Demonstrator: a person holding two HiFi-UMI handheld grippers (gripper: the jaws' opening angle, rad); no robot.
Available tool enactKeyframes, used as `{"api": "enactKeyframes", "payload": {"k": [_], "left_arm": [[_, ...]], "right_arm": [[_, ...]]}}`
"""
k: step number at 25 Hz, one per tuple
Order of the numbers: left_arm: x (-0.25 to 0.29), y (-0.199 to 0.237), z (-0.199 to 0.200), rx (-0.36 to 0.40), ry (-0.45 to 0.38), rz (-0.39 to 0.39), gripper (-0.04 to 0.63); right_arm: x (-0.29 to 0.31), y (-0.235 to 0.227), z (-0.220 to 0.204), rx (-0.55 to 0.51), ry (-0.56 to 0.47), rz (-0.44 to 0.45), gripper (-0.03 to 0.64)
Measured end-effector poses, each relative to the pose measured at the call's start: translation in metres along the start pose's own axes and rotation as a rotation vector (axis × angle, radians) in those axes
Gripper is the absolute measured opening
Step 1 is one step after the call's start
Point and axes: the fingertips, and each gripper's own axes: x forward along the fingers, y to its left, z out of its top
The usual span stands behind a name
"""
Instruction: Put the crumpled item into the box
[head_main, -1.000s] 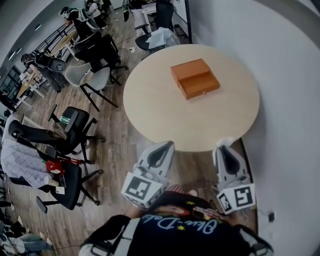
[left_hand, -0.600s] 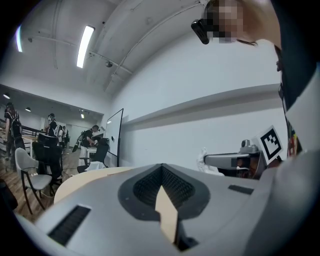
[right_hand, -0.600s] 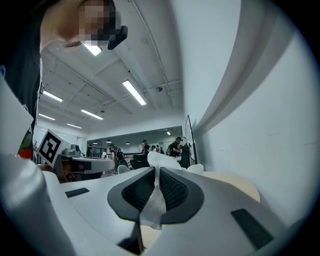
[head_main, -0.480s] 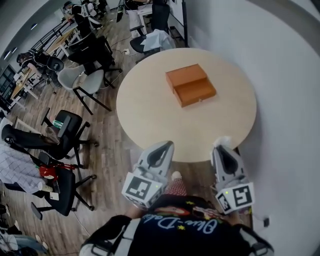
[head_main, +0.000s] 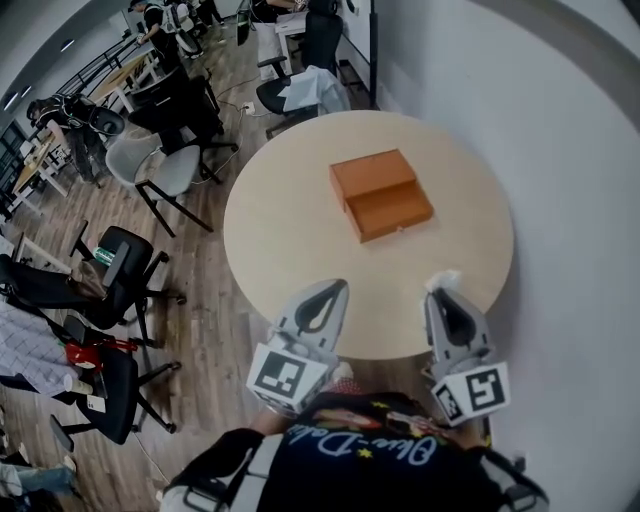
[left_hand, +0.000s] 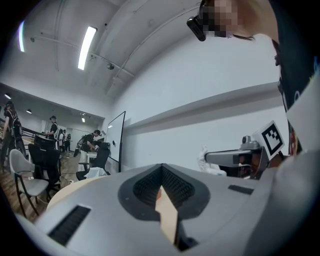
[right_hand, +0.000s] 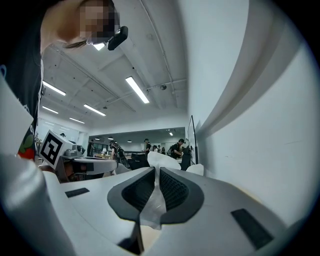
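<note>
Round beige table (head_main: 290, 240) by white wall (head_main: 570, 150), wood floor (head_main: 205, 290), office chairs (head_main: 122, 266).

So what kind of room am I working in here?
Most likely an open-plan office or lab workspace: a round meeting table beside a white wall, wheeled office chairs around it, and people working farther back.

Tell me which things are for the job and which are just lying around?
For the job: orange box on the round table; white crumpled item, pinched in the right gripper.

Just around: left gripper, shut and empty; black office chairs; grey chair; white cloth on a far chair.
</note>
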Motion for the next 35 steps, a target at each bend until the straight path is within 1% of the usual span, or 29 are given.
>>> {"api": "enactKeyframes", "payload": {"k": [8, 16, 22, 25, 27, 31, 35], "left_arm": [[0.024, 0.032, 0.000, -0.008, -0.008, 0.004, -0.008], [0.043, 0.059, -0.005, -0.025, -0.014, -0.002, -0.008], [0.053, 0.080, -0.014, -0.043, -0.008, -0.005, -0.008], [0.059, 0.082, -0.017, -0.042, -0.002, -0.012, -0.008], [0.061, 0.085, -0.018, -0.043, 0.003, -0.012, -0.008], [0.066, 0.089, -0.022, -0.049, 0.013, -0.006, -0.008], [0.073, 0.089, -0.026, -0.052, 0.036, 0.014, -0.008]], "right_arm": [[0.040, -0.007, 0.005, -0.012, 0.002, 0.007, 0.026], [0.070, -0.013, 0.004, -0.009, 0.021, -0.009, 0.026], [0.091, -0.017, -0.005, -0.013, 0.046, -0.019, 0.026], [0.098, -0.018, -0.004, 0.002, 0.052, -0.018, 0.026], [0.101, -0.020, -0.006, -0.013, 0.055, -0.017, 0.026], [0.107, -0.027, -0.009, -0.009, 0.066, -0.015, 0.026], [0.115, -0.037, -0.015, 0.008, 0.079, 0.006, 0.026]]}}
